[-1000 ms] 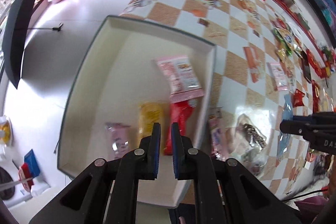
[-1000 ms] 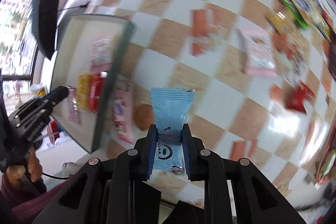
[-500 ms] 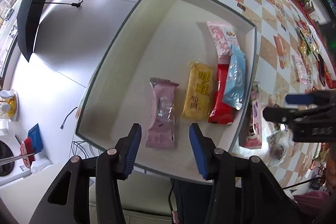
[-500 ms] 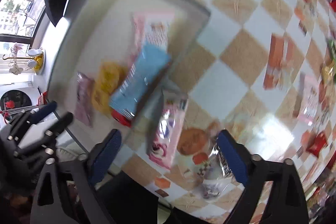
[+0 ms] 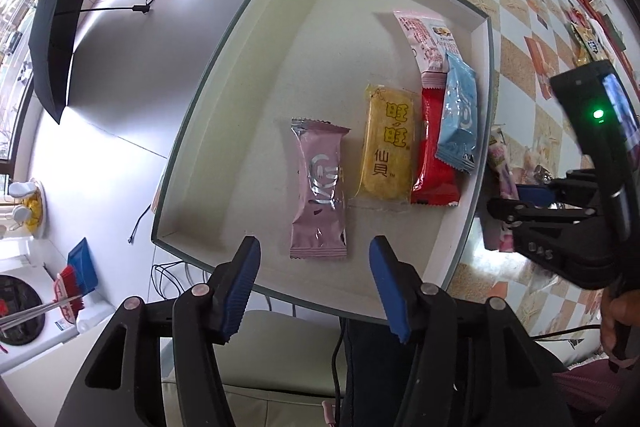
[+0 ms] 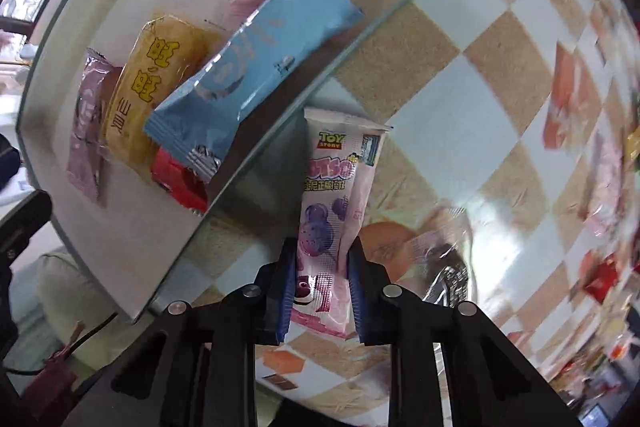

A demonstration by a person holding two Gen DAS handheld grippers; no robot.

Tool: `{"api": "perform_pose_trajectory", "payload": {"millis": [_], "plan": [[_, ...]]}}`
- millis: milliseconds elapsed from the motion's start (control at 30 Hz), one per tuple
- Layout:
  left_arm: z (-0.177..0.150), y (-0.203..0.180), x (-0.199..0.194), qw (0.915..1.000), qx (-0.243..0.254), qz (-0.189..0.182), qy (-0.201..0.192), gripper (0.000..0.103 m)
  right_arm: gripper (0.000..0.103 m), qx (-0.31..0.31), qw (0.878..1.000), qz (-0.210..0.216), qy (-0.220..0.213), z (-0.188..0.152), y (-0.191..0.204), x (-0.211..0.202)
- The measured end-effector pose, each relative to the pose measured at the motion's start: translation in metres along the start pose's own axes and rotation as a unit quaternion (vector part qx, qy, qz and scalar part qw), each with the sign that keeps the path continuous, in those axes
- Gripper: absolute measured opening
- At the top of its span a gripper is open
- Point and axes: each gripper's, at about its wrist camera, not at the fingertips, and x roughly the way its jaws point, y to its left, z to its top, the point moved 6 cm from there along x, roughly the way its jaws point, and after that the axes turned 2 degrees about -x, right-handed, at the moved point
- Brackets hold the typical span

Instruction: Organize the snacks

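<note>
Beside tray (image 6: 256, 147) — pink pkt (image 6: 336, 195) in rt tool (image 6: 320, 291)

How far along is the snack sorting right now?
Done: five packets lie in the white tray, among them the mauve packet, yellow cracker and blue packet. In hand: the right gripper is shut on the pink Toy Story packet, beside the tray. Left: more snacks on the checkered table. The left gripper is opening, empty.
</note>
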Motion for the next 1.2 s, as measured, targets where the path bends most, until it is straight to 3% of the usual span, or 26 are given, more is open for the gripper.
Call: {"api": "perform_pose_trajectory", "payload": {"millis": [167,267,500,533,567,633,733,833,933,1033,1200], "plan": [[0.002,0.000,0.002,1.0000,-0.004,-0.007,-0.002,0.061,0.022,0.068,0.995,0.068,-0.016,-0.019,-0.031,-0.017],[0.002,-0.001,0.006,0.9999,-0.006,-0.010,0.001,0.062,0.023,0.107,0.986,0.121,-0.042,-0.024,-0.048,-0.041],[0.001,-0.003,0.005,1.0000,-0.003,-0.009,0.004,0.064,0.023,0.072,0.979,0.165,-0.099,0.015,-0.013,-0.093],[0.002,-0.001,0.005,0.9999,-0.001,-0.011,0.004,0.066,0.031,0.066,0.978,0.171,-0.103,0.021,-0.006,-0.095],[0.002,0.000,0.004,0.9999,0.003,-0.011,0.003,0.066,0.060,0.062,0.977,0.176,-0.099,0.029,-0.004,-0.094],[0.002,-0.004,0.002,0.9999,0.009,-0.011,0.002,0.066,0.095,0.063,0.981,0.155,-0.096,0.030,-0.004,-0.089],[0.003,-0.014,-0.001,0.9995,0.025,-0.021,0.001,0.067,0.095,0.066,0.985,0.119,-0.108,0.015,-0.024,-0.084],[0.007,-0.039,-0.007,0.9965,0.072,-0.041,-0.007,0.067,0.095,0.118,0.985,0.090,-0.091,-0.020,-0.083,-0.065],[0.009,-0.083,-0.015,0.9866,0.154,-0.053,-0.016,0.068,0.095,0.201,0.974,0.082,-0.061,-0.073,-0.139,-0.044],[0.002,-0.128,-0.014,0.9710,0.226,-0.077,-0.003,0.075,0.095,0.252,0.965,0.067,-0.036,-0.116,-0.182,-0.024],[-0.020,-0.197,0.009,0.9422,0.324,-0.075,0.041,0.077,0.095,0.279,0.959,0.056,0.000,-0.183,-0.197,0.004]]}}
